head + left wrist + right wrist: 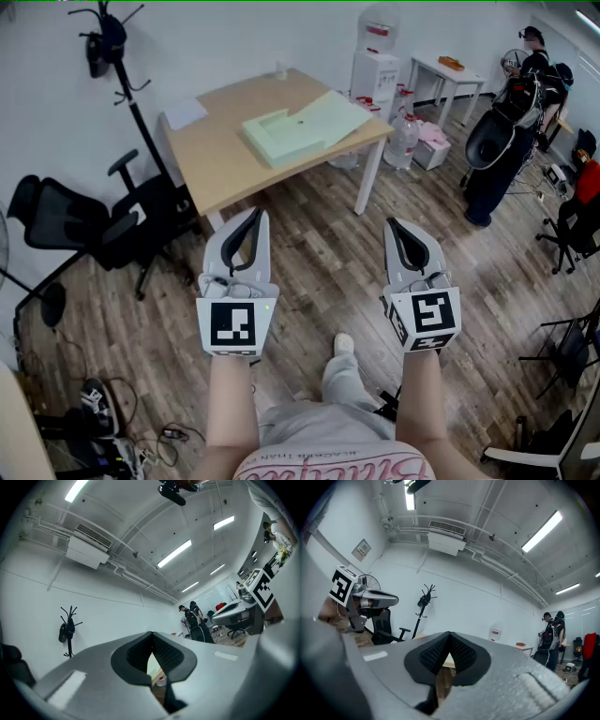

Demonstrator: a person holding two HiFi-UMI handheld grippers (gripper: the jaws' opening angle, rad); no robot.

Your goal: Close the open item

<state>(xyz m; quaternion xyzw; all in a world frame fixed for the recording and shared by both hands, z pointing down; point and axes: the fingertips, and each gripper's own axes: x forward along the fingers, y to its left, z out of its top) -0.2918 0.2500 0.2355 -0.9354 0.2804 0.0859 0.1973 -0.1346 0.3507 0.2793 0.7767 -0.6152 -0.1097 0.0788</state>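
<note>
Pale green box [305, 127] hard to make out past the fingers in both gripper views, lying on the wooden surface [225, 159], lid open flat, left gripper [259, 216] and right gripper [393, 224] short of the surface, fingers pressed together, empty.

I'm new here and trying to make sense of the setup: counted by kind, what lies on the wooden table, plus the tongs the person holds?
Open green box: 1
White paper sheet: 1
Small clear cup: 1
Tongs: 2, left tongs and right tongs, both shut
Total: 5
</note>
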